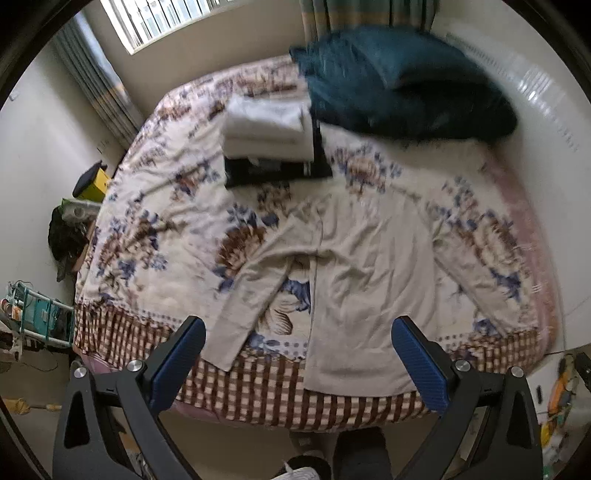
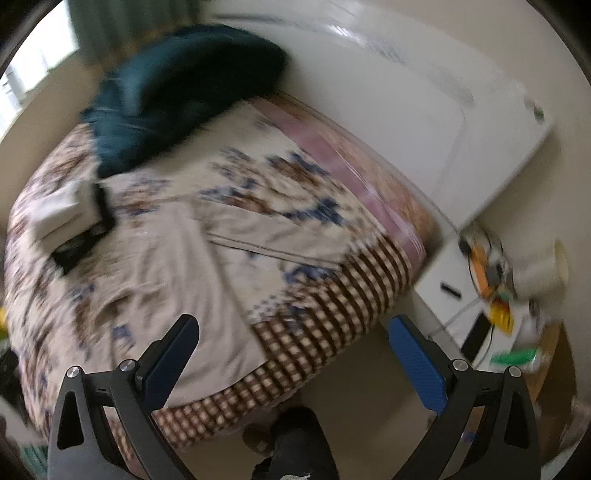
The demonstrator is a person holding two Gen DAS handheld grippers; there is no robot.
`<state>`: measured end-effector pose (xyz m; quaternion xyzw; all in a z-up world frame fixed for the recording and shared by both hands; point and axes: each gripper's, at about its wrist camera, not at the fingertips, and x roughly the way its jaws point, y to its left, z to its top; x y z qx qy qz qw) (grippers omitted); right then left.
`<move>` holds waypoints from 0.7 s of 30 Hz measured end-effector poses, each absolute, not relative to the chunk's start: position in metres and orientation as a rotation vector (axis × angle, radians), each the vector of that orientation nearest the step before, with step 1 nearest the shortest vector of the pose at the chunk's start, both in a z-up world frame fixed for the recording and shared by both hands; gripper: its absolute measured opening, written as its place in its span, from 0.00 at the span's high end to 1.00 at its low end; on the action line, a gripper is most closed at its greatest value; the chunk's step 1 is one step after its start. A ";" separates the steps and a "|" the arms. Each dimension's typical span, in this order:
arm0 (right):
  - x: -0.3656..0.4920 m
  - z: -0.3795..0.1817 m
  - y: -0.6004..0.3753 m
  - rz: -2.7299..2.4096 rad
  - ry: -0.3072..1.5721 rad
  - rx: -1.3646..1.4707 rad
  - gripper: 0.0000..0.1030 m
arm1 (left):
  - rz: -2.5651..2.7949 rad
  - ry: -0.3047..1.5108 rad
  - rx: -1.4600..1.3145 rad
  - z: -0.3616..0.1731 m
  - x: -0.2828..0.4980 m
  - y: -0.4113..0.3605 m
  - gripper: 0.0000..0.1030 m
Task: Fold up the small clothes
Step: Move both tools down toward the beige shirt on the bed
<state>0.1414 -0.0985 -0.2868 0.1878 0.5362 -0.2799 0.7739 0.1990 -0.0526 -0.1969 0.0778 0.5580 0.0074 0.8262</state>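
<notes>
A beige long-sleeved top (image 1: 354, 273) lies spread flat on the floral bedspread (image 1: 159, 206), sleeves angled out, its hem at the bed's near edge. It also shows blurred in the right wrist view (image 2: 162, 258). A stack of folded white and black clothes (image 1: 269, 136) sits behind it, also seen in the right wrist view (image 2: 70, 218). My left gripper (image 1: 297, 332) is open and empty, held above the near edge over the top's hem. My right gripper (image 2: 291, 332) is open and empty, above the bed's near right corner.
A dark teal pillow (image 1: 402, 88) lies at the head of the bed against a white wall. A white side table (image 2: 476, 295) with cluttered items stands right of the bed. Boxes and bags (image 1: 74, 221) sit on the floor at the left. The window (image 1: 162, 18) is behind.
</notes>
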 end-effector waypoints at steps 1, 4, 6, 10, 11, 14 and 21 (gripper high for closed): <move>0.150 -0.308 -0.114 -0.633 1.179 0.426 0.00 | 0.019 1.200 0.172 -0.213 0.209 -0.060 0.00; 0.175 -0.378 -0.164 -0.694 1.217 0.503 0.00 | 0.049 1.242 0.211 -0.268 0.243 -0.089 0.00; 0.191 -0.423 -0.195 -0.722 1.239 0.561 0.00 | 0.072 1.266 0.236 -0.297 0.259 -0.101 0.00; 0.204 -0.500 -0.243 -0.797 1.280 0.682 0.00 | 0.100 1.359 0.244 -0.371 0.297 -0.129 0.00; 0.202 -0.524 -0.260 -0.825 1.287 0.742 0.00 | 0.102 1.377 0.241 -0.386 0.304 -0.134 0.00; 0.189 -0.572 -0.289 -0.880 1.285 0.890 0.00 | 0.116 1.420 0.257 -0.433 0.323 -0.153 0.00; 0.175 -0.648 -0.328 -0.914 1.151 1.161 0.01 | 0.118 1.475 0.309 -0.510 0.347 -0.181 0.00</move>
